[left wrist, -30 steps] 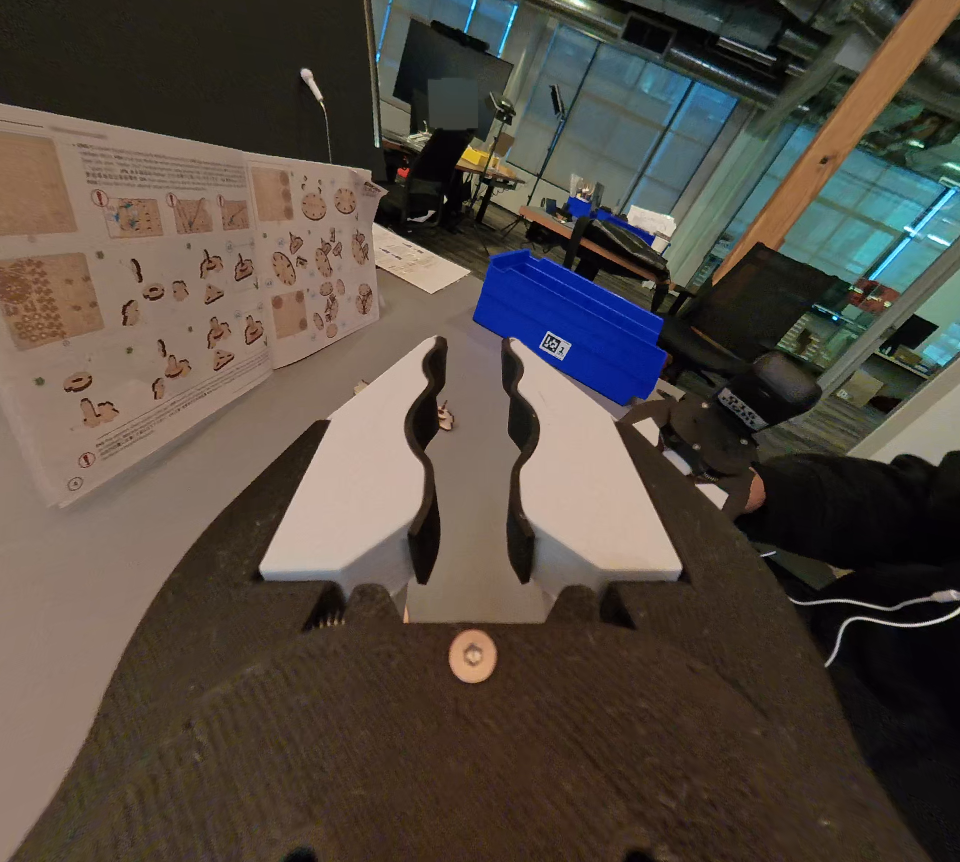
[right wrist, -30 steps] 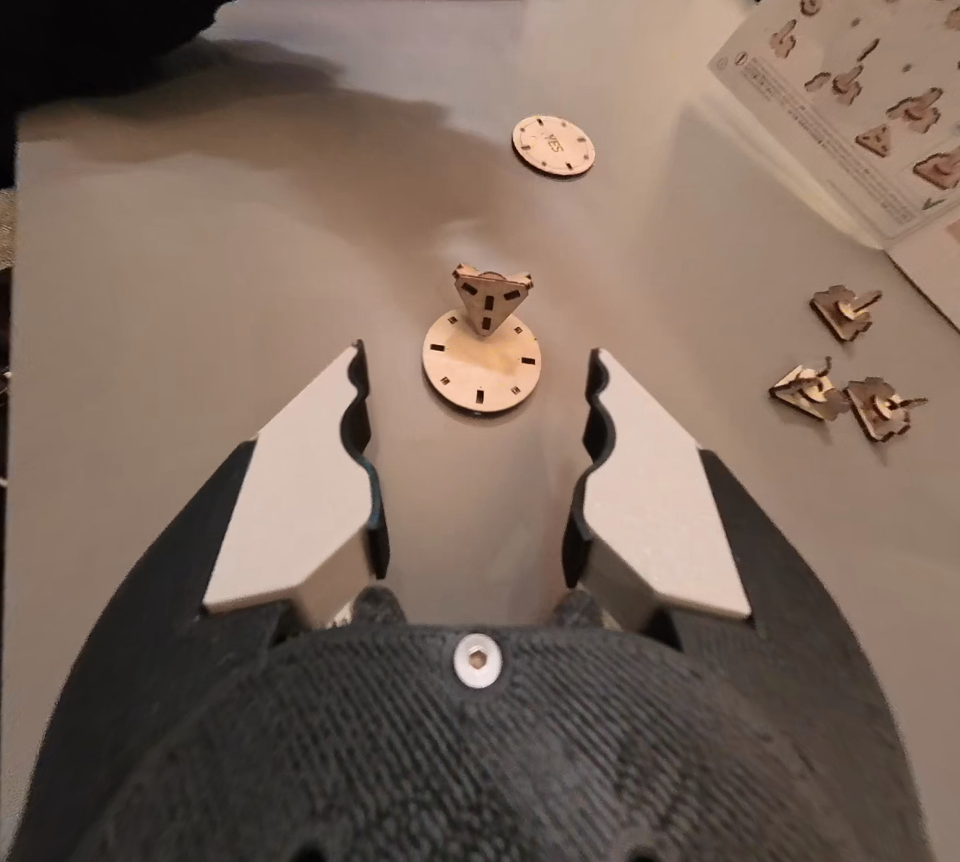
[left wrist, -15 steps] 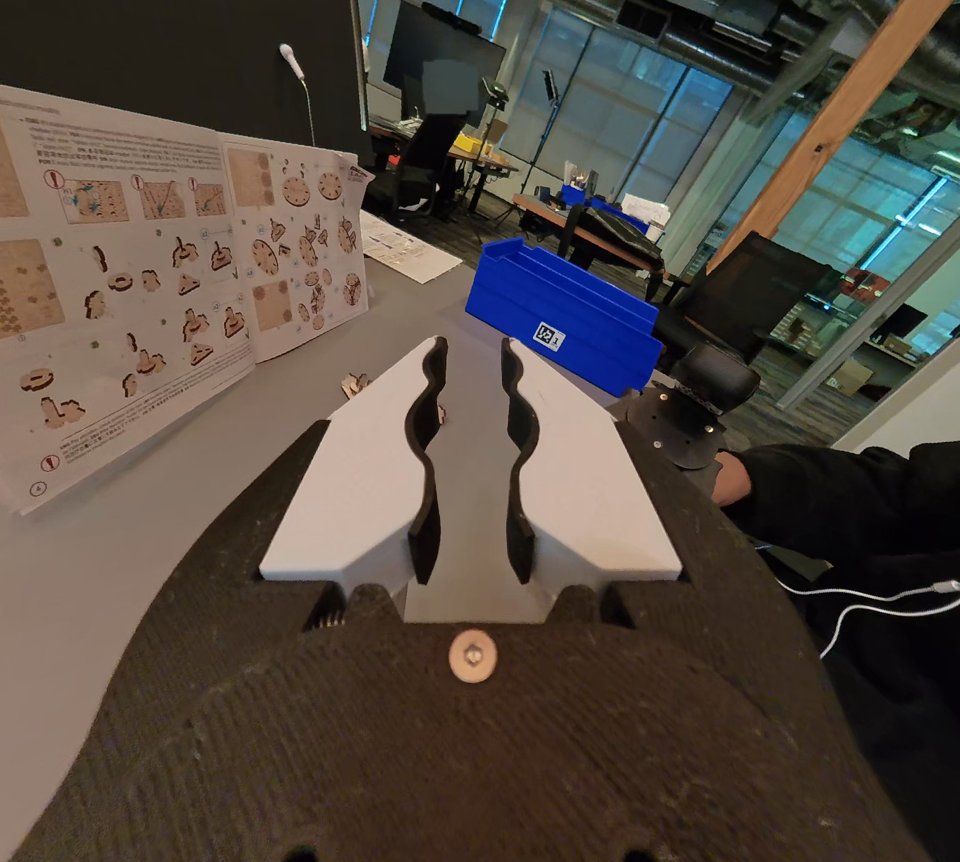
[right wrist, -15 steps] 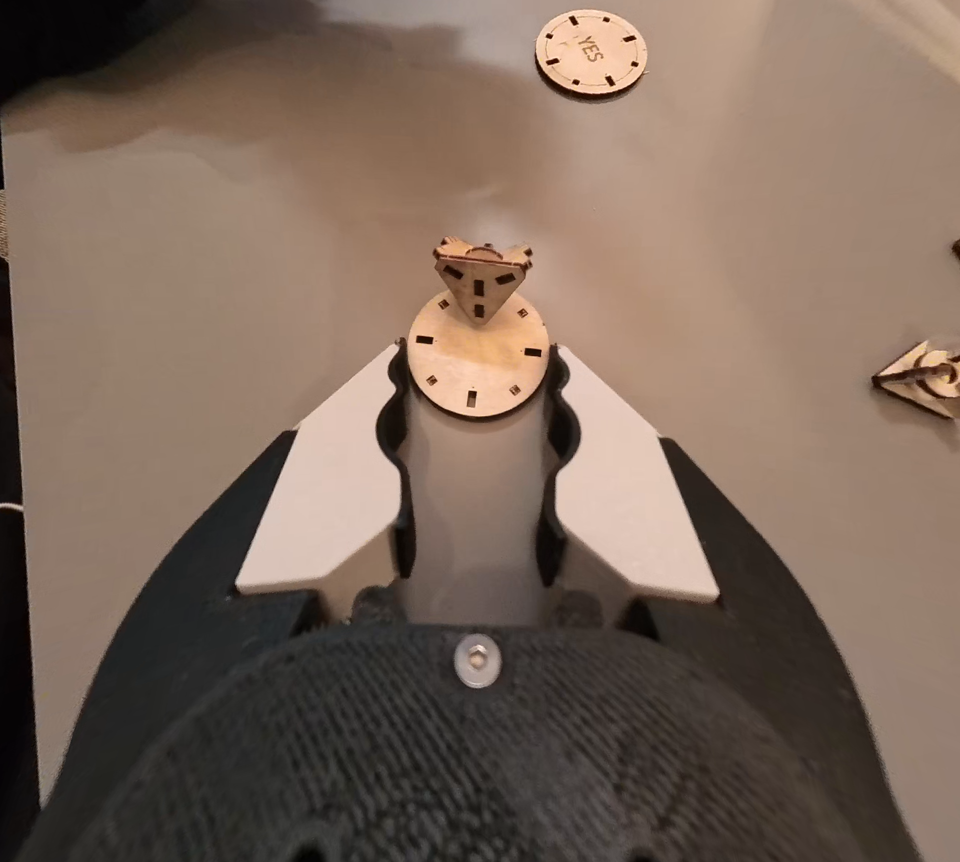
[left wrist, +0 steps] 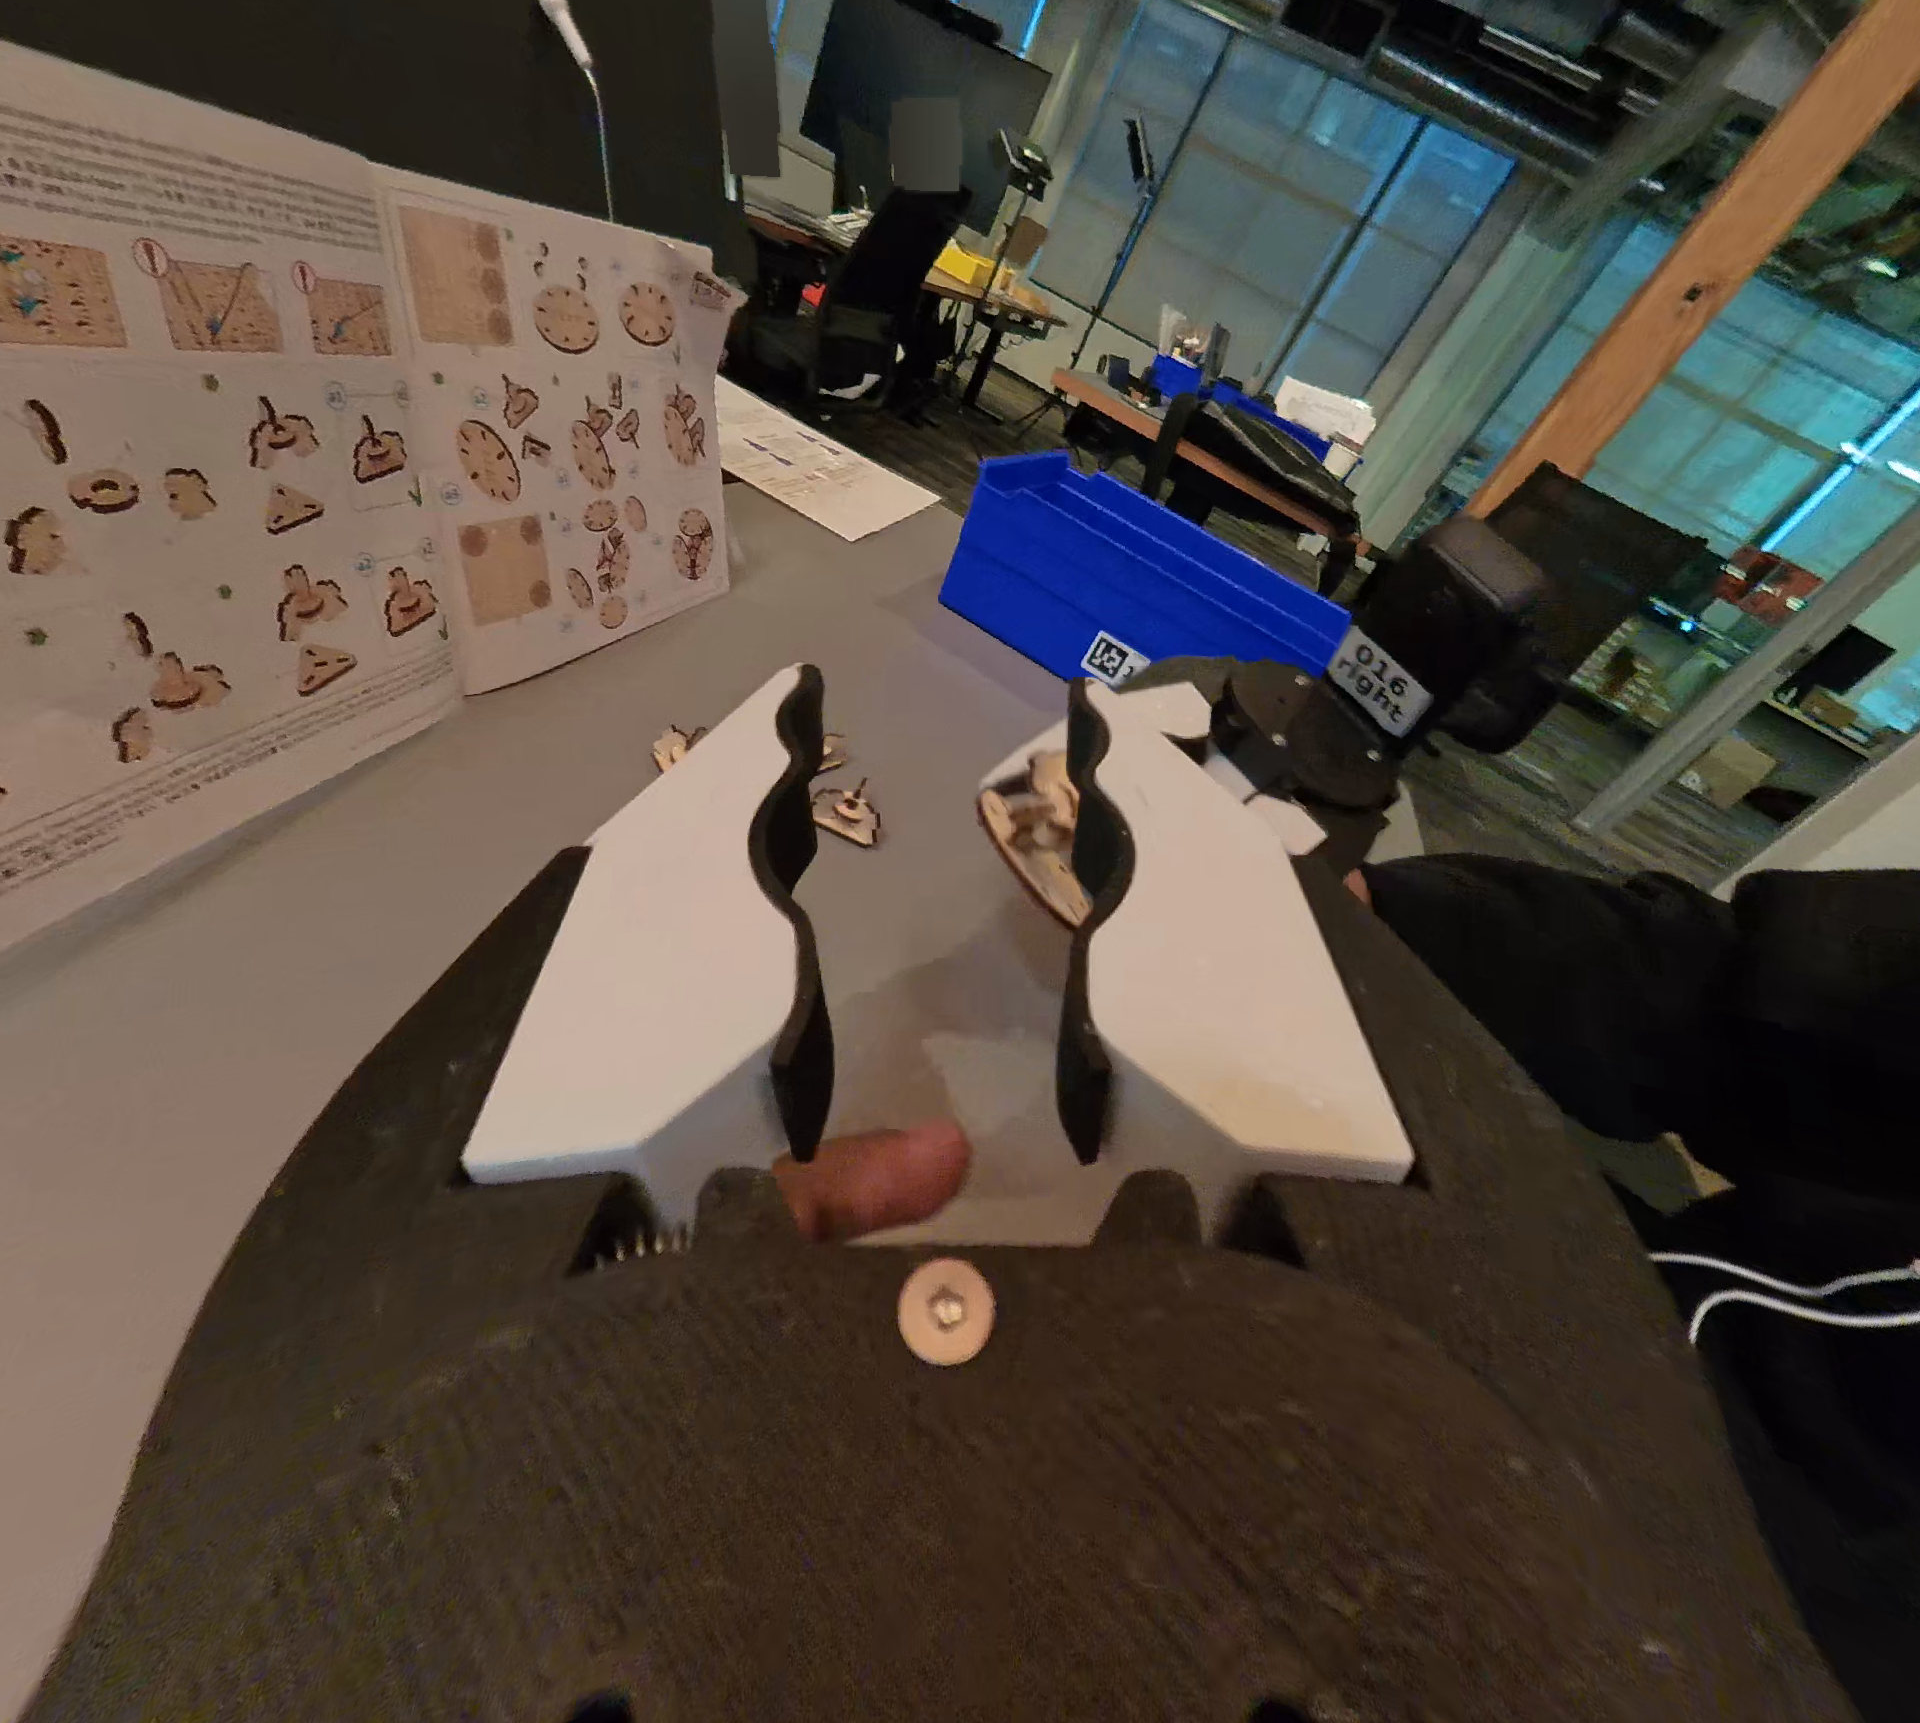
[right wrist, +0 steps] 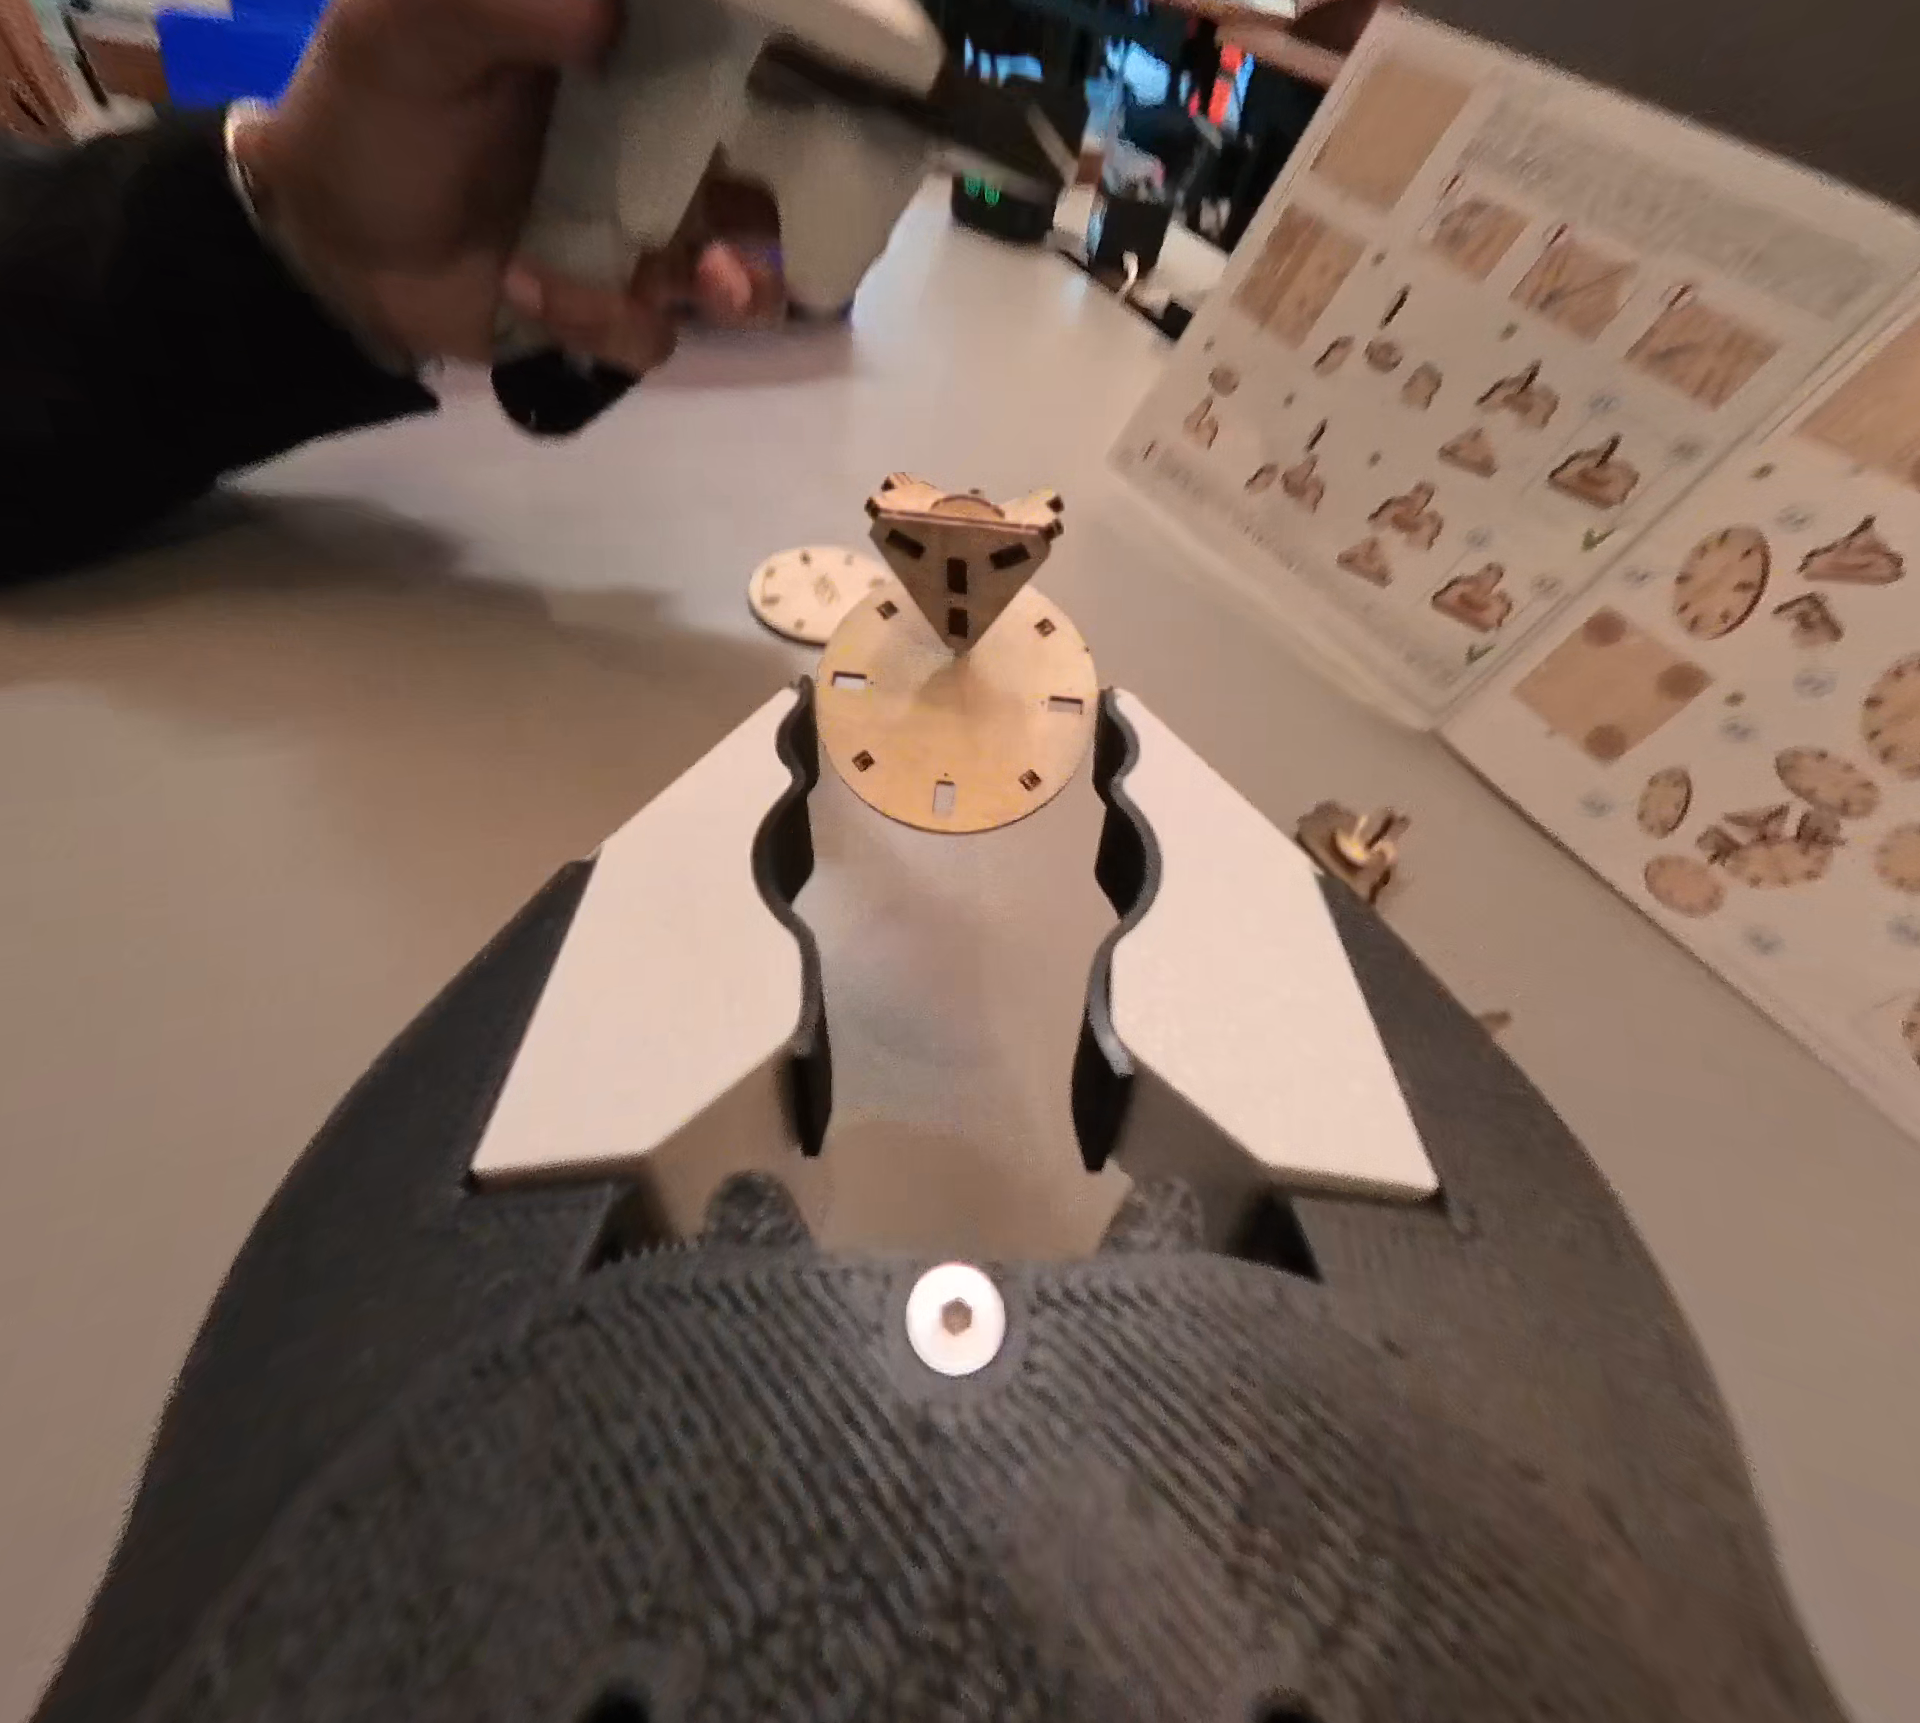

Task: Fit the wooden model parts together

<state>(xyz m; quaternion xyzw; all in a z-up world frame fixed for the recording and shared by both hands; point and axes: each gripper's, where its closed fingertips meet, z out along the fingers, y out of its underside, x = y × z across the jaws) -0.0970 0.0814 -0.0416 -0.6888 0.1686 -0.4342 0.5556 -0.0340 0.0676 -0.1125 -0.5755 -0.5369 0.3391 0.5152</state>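
Right gripper (right wrist: pixel 954 717) jaws pinch the rim of a wooden disc (right wrist: pixel 956 728) lifted off the desk (right wrist: pixel 312 790), triangular wooden piece (right wrist: pixel 961 556) standing on it; keep the disc level, squeeze light. Left gripper (left wrist: pixel 940 717) jaws spread, empty, near small wooden parts (left wrist: pixel 847 816). In the left view its own right finger half hides the disc; right view blurred, so pad contact is only fairly clear.

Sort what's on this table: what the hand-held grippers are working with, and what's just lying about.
In use:
- right hand-held gripper, shut on the wooden disc carrying a triangular piece
- left hand-held gripper, open, holding nothing

Lying about:
- second disc
- small wooden assemblies
- instruction booklet
- blue bin
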